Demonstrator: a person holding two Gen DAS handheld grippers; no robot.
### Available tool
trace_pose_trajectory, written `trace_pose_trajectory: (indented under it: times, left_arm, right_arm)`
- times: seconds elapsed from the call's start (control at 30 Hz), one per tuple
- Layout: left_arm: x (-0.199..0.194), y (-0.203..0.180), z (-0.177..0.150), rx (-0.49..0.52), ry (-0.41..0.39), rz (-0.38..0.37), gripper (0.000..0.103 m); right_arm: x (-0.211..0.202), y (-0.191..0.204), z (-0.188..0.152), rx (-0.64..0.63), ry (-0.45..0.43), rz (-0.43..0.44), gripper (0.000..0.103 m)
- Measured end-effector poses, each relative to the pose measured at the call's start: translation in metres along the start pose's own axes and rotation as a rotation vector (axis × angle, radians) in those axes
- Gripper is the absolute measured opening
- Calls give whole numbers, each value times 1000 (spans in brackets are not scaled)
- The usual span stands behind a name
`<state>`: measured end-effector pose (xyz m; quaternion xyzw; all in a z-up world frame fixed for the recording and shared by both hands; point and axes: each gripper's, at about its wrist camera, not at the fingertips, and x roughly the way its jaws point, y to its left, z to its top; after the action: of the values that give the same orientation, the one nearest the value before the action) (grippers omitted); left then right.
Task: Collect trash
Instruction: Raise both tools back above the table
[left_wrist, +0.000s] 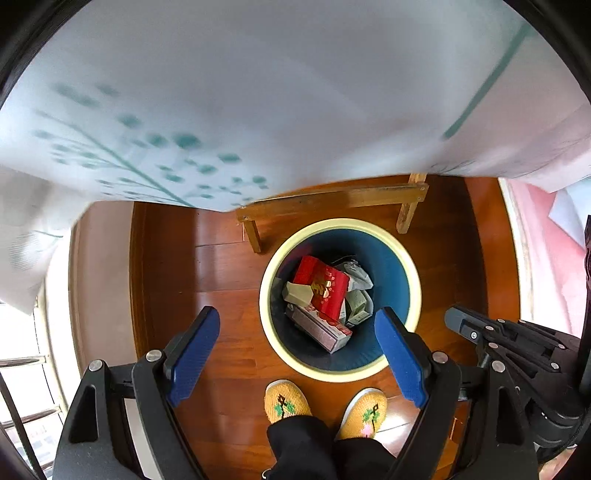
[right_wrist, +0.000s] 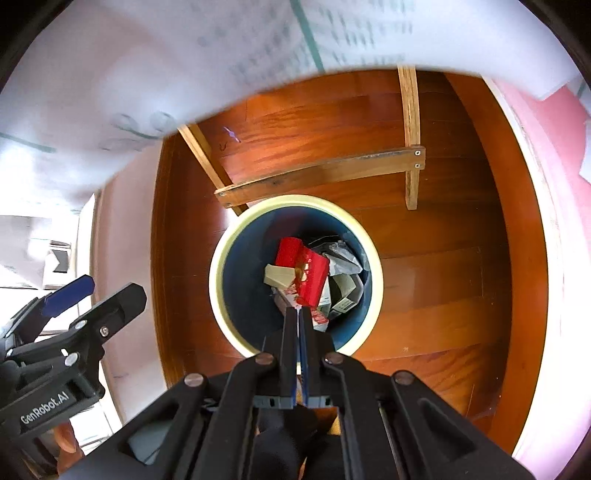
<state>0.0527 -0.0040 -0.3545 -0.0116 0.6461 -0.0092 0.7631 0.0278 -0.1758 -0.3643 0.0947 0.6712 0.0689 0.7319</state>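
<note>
Both cameras look almost straight down from above the red-brown wooden floor (left_wrist: 166, 266). The left wrist view stands a little beside the round blue bin with cream rim (left_wrist: 266, 291). The right wrist view hangs more directly over this bin (right_wrist: 221, 273) and seems nearer. Both share the bin, the floor and the light wooden frame (left_wrist: 332, 201).
</note>
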Motion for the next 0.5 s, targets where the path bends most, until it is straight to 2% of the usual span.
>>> trace_pose_trajectory:
  times: [0.3, 0.5]
  left_arm:
    - [-96, -2, -2, 19, -35, -42, 84]
    - [-174, 2, 4, 30, -105, -64, 85]
  right_arm:
    - [-83, 25, -2, 17, -41, 49, 1]
    - [-153, 44, -3, 27, -96, 80, 1]
